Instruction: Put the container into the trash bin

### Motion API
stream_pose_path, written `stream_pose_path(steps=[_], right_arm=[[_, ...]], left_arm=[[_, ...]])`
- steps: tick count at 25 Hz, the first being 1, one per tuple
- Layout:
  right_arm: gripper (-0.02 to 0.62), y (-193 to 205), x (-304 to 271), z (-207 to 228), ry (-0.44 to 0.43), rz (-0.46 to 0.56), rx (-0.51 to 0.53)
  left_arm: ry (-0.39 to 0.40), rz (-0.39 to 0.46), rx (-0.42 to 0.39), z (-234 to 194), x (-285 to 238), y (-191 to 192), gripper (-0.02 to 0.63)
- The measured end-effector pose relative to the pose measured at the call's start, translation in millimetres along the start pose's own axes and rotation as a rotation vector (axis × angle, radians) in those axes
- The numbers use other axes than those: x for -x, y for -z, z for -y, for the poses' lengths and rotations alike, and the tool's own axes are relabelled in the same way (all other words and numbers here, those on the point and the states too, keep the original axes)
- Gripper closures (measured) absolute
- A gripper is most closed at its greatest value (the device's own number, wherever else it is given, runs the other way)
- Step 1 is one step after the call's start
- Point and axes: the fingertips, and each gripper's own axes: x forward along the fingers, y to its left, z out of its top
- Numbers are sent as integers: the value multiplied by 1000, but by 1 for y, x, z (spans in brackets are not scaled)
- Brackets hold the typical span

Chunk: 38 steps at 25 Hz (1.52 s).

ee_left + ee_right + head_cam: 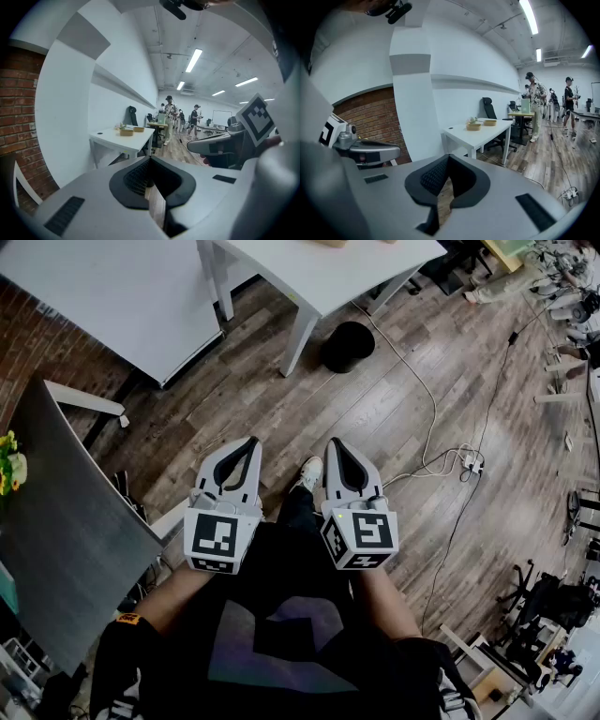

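Both tools are held close against my body and carry nothing. The left tool (250, 442) and the right tool (337, 443) each have their jaws pressed together at the tips, and only the wood floor (281, 399) shows through the slot behind them. My shoe (307, 472) shows between the two.

The job has not begun, by my reading. A tan container (473, 126) sits on the white worktop (323, 276) across the room, with a second container (490, 123) just beside it, both well apart from either tool. The black trash bin (348, 345) stands on the floor beside that worktop's leg (298, 337), its mouth open to the ceiling.

Several things could go wrong from here:

- With two containers that look alike side by side, I cannot tell which one is meant, so I could lift the wrong one.
- Both look shallow and low-rimmed, so a pinch on the edge could slip or tip out whatever lies inside. The nearer one seems to hold something green.
- The jaws must spread before they reach the rim, or they will shove the container along the worktop into its neighbour.
- A white cable (434, 413) trails across the floor from near the bin towards a power strip (472, 463), and a careless step could catch it.
- The bin stands close to the leg, so a release from the wrong side could strike the leg or the bin's rim and fall outside.
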Motion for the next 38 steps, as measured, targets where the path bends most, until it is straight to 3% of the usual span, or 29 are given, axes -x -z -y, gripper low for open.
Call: stream_pose_path(steps=[17, 38], right_arm=[[581, -36, 3, 18, -53, 43, 14], [581, -85, -29, 127, -143, 88, 9]], left_arm=[[2, 68, 29, 17, -23, -32, 598], [-77, 82, -14, 63, -118, -96, 598]])
